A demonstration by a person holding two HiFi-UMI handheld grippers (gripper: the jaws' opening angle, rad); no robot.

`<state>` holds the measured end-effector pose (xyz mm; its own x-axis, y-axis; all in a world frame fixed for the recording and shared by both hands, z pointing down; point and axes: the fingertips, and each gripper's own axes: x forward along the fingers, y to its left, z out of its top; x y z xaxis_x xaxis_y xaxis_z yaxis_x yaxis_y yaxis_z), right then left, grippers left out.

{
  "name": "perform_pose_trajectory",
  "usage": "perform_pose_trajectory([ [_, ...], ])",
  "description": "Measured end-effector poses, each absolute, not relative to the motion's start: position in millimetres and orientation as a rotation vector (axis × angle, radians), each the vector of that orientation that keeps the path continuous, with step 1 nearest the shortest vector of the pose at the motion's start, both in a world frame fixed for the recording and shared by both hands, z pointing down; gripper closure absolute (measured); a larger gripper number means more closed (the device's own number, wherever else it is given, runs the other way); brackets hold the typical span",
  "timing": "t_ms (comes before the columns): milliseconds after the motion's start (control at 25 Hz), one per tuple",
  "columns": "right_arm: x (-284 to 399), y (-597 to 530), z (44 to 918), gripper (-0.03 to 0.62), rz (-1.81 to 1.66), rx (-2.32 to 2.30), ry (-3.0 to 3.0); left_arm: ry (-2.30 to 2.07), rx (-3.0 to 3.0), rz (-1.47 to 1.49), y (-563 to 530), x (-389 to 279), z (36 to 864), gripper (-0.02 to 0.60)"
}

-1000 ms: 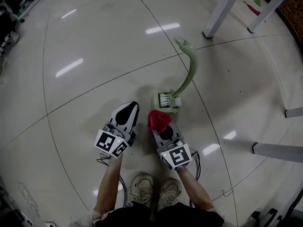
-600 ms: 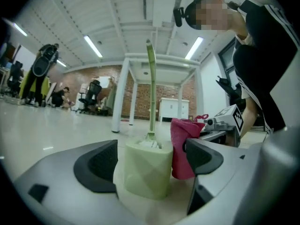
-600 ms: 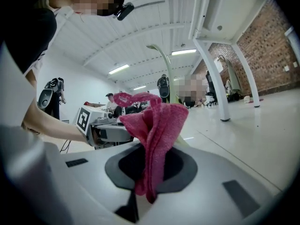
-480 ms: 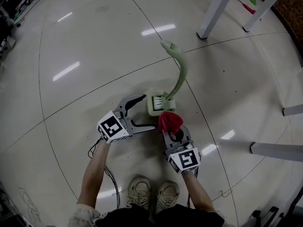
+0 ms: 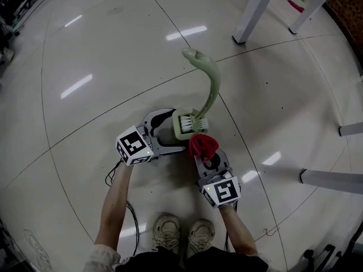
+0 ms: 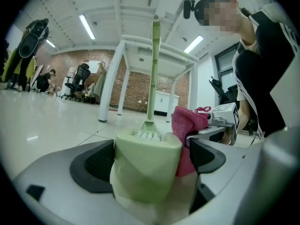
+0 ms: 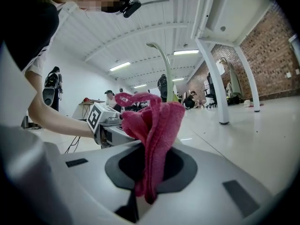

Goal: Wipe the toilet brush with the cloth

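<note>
So the left gripper (image 5: 170, 130) was closed and parked next to the right one a second ago. It's now swung in from 9 o'clock, and its jaws have just been opening to as wide as they go. They straddle the green holder (image 5: 182, 134) but aren't squeezing it yet as far as we can tell. The right gripper (image 5: 205, 158) is clamped on the red cloth (image 5: 203, 145), which has crept up to about 5 o'clock of the holder, just beside it.

The toilet brush (image 5: 211, 86) stands bristles-down in the holder, its handle curving up toward 12 o'clock. Our read is that we're lining up to steady the base so the cloth can get at the brush, and no wiping has started.

Head count:
- one brush
- one holder
- one cloth
- two grippers
- two white table legs (image 5: 249, 13) up around 1 o'clock
- our two shoes (image 5: 169, 228) at 6 o'clock
</note>
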<state>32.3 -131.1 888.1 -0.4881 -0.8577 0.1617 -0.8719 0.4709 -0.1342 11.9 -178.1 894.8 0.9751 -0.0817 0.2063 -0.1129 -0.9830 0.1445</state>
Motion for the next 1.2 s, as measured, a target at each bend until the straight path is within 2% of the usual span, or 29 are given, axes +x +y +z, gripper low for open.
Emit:
perform_pose_trajectory([
  [400, 64, -160, 890, 0.563, 0.222, 1.637, -2.536, -0.241, 2.914, 0.254, -152, -8, 890, 0.098],
  [800, 95, -193, 892, 0.563, 0.195, 1.666, -2.487, -0.210, 2.874, 0.144, -104, 10, 884, 0.099],
  [1200, 92, -158, 890, 0.563, 0.340, 1.715, -2.501, -0.322, 2.965, 0.201, -185, 1, 879, 0.098],
])
